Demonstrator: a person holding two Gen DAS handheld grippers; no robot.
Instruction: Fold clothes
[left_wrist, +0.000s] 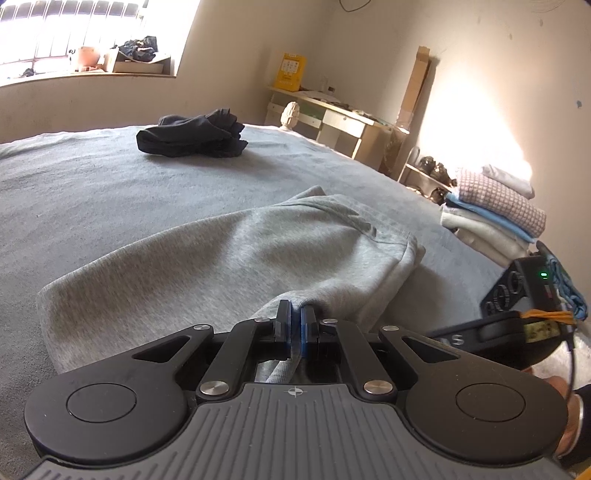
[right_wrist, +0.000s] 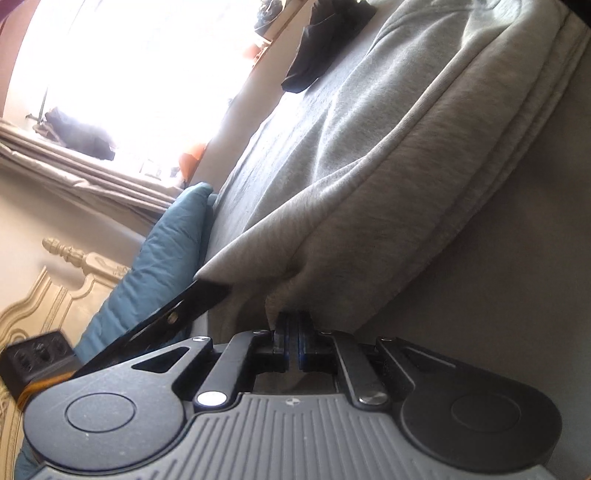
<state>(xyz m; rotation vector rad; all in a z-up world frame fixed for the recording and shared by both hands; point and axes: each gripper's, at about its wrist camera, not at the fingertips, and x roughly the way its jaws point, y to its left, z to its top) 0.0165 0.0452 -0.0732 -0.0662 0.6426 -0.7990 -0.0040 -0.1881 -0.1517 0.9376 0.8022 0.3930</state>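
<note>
Both claws are pinching the grey sweatshirt (left_wrist: 236, 254): the left gripper (left_wrist: 296, 314) and the right gripper (right_wrist: 294, 325). It is lying on the bed (left_wrist: 92, 184).

The pinched edge of the grey garment (left_wrist: 229, 251) disappears between the pads of the left tongs (left_wrist: 296, 314), so its hem there is unseen. In the right wrist view the window (right_wrist: 122, 74) is blown out white, and the garment's top runs past the picture edge.
</note>
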